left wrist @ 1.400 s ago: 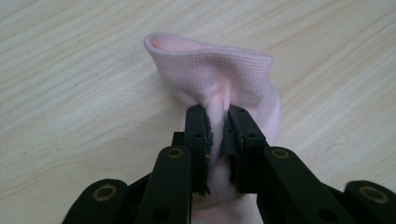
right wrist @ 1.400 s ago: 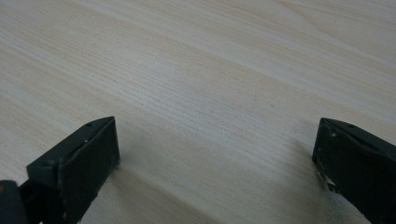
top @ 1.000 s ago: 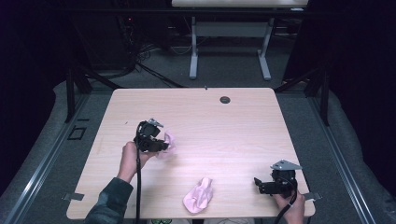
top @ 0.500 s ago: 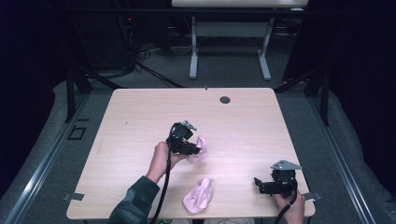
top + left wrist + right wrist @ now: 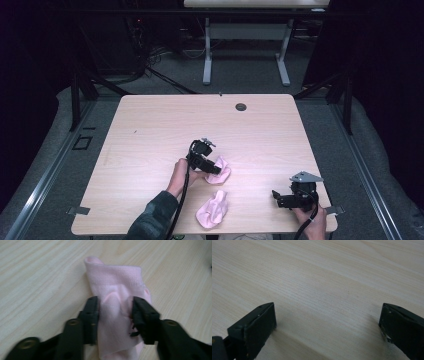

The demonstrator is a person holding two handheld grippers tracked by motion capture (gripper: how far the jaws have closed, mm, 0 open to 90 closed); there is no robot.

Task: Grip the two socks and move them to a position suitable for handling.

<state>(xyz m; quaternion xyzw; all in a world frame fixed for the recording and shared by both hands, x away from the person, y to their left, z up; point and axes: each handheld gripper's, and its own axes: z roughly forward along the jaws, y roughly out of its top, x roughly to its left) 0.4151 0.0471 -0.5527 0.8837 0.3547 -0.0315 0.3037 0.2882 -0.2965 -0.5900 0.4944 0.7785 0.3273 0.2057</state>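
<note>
Left gripper [image 5: 115, 312] has just been opening, jaws half spread astride 1 pink sock [image 5: 117, 287] at lower centre — a release. Next: lift clear. Right gripper [image 5: 327, 327] — spread, idle.

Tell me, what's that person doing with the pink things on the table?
A person holds a two-jaw gripper in each hand at a wooden table. The left gripper has carried one pink sock toward the middle and set it down near the second pink sock. Its jaws have just been opening; the sock lies between them on the wood, and the grip looks loosened. The right gripper rests near the table's front right corner, jaws wide apart over bare wood.
</note>
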